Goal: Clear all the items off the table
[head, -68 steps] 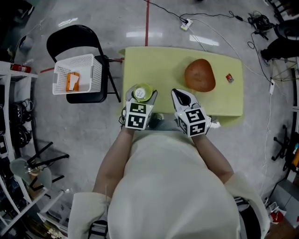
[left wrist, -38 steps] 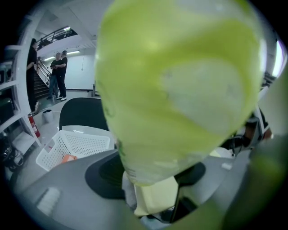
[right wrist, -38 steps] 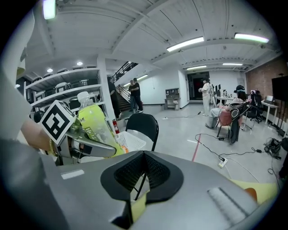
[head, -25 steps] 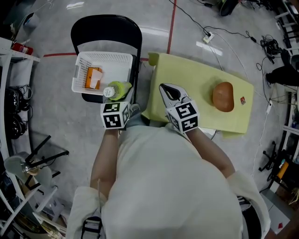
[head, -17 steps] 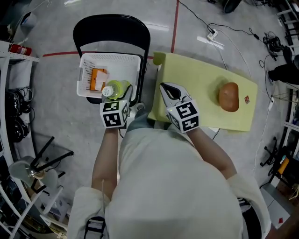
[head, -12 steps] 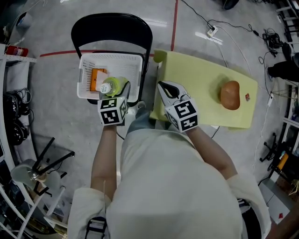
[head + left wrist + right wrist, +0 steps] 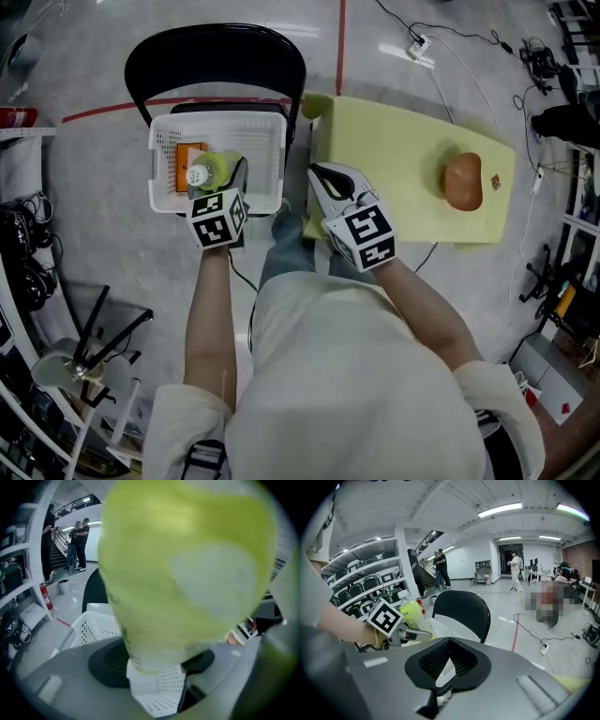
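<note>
Left gripper [image 7: 217, 181] — green bottle [image 7: 210, 168] clamped, now over basket [image 7: 217, 120] (earlier short of it)

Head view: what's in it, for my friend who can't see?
A person's left hand-held gripper holds a green bottle over a white basket on a black chair. The right hand-held gripper, shut, is beside a yellow table bearing a brown lump.

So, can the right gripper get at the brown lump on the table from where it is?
Probably yes: the right gripper is empty, jaws shut, and bare yellow table lies between it and the brown lump.
</note>
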Demonstrator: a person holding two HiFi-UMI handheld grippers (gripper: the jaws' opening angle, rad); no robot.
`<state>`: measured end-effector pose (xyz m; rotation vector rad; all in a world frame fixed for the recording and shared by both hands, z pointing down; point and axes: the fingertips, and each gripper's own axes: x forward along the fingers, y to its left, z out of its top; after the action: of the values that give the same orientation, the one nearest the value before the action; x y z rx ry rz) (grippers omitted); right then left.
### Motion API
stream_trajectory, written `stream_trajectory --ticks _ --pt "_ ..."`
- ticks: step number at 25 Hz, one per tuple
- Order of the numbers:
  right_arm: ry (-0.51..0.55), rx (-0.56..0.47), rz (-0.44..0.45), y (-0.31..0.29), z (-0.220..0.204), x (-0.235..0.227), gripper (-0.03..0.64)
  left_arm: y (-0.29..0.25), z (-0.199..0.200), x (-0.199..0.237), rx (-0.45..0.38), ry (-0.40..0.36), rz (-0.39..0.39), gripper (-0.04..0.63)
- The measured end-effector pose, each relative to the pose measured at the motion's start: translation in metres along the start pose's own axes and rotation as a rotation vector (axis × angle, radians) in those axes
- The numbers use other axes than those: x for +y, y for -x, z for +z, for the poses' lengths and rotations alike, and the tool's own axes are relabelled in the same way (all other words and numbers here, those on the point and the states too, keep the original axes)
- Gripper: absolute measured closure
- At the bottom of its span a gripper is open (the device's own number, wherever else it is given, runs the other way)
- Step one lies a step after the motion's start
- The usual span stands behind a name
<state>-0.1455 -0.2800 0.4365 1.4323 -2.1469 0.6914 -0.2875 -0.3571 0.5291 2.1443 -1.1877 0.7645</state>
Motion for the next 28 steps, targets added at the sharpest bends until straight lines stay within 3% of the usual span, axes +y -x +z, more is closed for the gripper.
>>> stream_trajectory --ticks 16,28 --pt "-0.067 0.08 0.002 -0.049 -0.027 0.0 0.617 -0.093 -0.03 0.048 0.028 0.006 0.038 0.304" --pt "-0.138 0.148 -0.019 -0.067 -0.06 -0.006 0.618 -0.155 -0.055 0.092 0.046 0.041 0.117 0.302"
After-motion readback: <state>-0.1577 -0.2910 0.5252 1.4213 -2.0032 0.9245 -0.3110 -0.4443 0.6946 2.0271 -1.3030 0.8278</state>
